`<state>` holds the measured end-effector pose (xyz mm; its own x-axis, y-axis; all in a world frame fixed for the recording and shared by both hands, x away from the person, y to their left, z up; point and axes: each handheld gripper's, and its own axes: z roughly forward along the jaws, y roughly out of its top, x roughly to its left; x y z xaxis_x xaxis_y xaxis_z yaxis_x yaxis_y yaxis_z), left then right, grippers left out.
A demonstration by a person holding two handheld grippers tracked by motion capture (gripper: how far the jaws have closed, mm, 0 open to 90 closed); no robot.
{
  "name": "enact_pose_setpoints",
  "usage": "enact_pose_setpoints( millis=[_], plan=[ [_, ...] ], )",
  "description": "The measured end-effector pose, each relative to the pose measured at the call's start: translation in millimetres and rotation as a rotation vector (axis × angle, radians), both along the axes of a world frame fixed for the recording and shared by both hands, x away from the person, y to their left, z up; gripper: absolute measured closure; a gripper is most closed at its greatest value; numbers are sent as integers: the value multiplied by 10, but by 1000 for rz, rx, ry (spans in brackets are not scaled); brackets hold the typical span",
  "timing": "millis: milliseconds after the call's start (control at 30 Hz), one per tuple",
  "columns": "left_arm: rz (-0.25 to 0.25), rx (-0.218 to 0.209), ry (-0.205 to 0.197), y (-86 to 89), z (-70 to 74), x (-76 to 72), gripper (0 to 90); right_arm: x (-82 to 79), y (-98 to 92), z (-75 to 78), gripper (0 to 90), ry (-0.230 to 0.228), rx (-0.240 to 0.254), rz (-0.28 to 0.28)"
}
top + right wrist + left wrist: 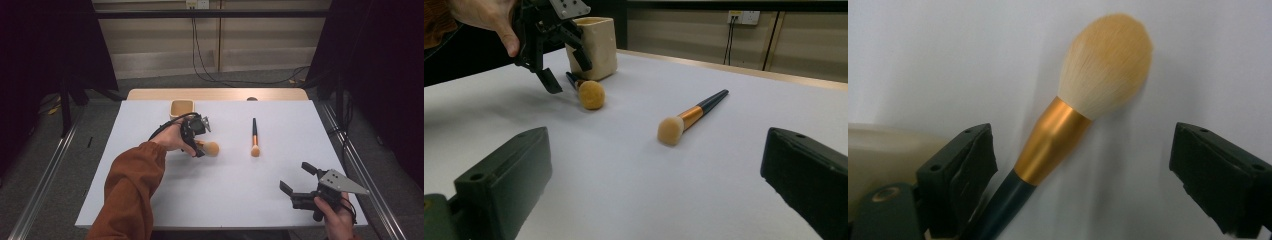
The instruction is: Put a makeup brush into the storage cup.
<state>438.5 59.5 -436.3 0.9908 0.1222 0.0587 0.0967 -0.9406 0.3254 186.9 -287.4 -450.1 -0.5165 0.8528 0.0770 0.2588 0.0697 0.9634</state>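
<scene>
White table point(150, 200) carries a cup point(181, 108) at the far edge and two brushes: a fluffy brush point(1068, 125) beside the cup and a flat brush point(254, 137) well apart to its right. With jaws spread, the left gripper point(200, 145) straddles the fluffy brush without touching it; the right gripper point(300, 182) waits, also spread. Best to centre the jaws on the gold ferrule, then close squarely so the brush won't roll.

Quick count: two makeup brushes on the tabletop point(150, 200), a fluffy round-headed brush point(210, 148) and a slimmer flat-topped brush point(254, 137), both with gold ferrules and dark handles. One cream-coloured cup point(181, 108) sits near the far edge. There are two hand-held grippers, the left hand-held gripper point(199, 142) and the right hand-held gripper point(296, 176), so two jaws each, four jaws total.
</scene>
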Motion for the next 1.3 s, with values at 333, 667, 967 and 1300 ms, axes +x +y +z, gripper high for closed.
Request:
enact_pose_setpoints(
  millis=[333, 667, 967, 1300],
  plan=[
    [-57, 83, -21, -76, -112, -1, 218, -3, -1, 0, 0, 0, 5, -1],
    [-60, 96, -15, -62, -152, 94, 335, -4, -1, 0, 2, 2, 2, 6],
    [-29, 95, 31, -86, -156, 118, 419, -9, 9, 0, 2, 3, -4, 13],
    [-32, 111, 83, -99, -146, 139, 546, -14, 3, 3, 4, 0, 1, 12]
  ],
)
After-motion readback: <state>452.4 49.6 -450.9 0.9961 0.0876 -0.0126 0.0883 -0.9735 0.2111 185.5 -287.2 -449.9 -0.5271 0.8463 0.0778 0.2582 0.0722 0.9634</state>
